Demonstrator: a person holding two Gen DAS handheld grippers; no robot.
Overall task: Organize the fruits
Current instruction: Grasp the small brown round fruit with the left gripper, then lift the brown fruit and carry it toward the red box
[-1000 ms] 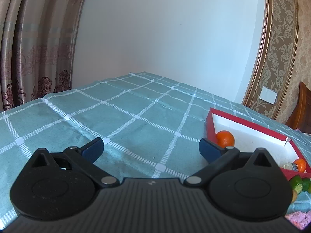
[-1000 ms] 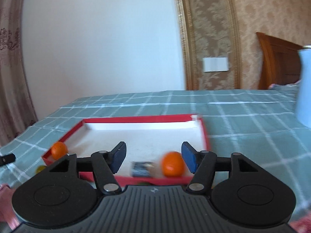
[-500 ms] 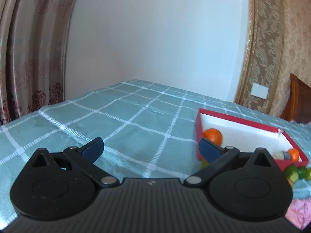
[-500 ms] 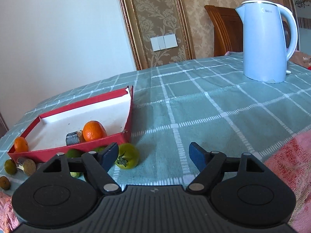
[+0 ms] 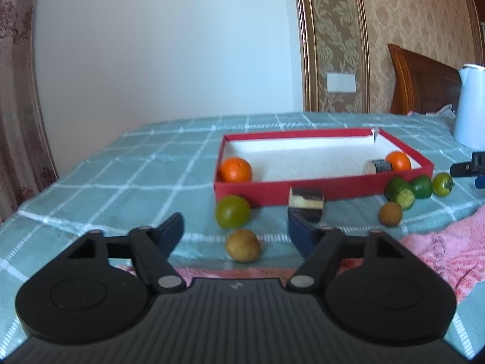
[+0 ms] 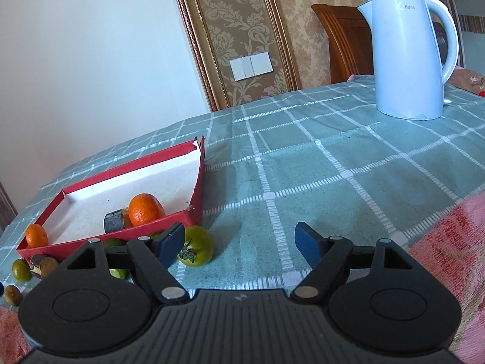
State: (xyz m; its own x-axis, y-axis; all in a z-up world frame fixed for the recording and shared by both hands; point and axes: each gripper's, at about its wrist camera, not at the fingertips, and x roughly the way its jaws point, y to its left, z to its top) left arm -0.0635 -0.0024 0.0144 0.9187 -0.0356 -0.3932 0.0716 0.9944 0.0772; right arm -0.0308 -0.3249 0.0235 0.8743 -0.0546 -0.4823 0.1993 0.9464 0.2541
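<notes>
A red tray [image 5: 321, 189] with a white floor holds two oranges [image 5: 235, 169] [image 5: 399, 160] and a dark cut piece [image 5: 378, 166]. In front of it on the green checked cloth lie a green fruit [image 5: 232, 211], a brown fruit [image 5: 243, 245], a dark-and-cream cut piece [image 5: 306, 198], another brown fruit [image 5: 390, 214], cucumber pieces [image 5: 400, 193] and a green tomato [image 5: 442, 183]. My left gripper [image 5: 236, 231] is open and empty above the brown fruit. My right gripper [image 6: 241, 241] is open and empty, with the green tomato [image 6: 195, 245] by its left finger, right of the tray [image 6: 121, 233].
A light blue kettle [image 6: 407, 57] stands at the back right of the table. A pink towel [image 6: 448, 242] lies along the near edge, also in the left wrist view [image 5: 439, 251]. A wooden headboard [image 5: 424, 82] stands behind the table.
My left gripper has swung right, so the tray and the fruits in front of it now fill its view. My right gripper has moved slightly closer to the green tomato.
</notes>
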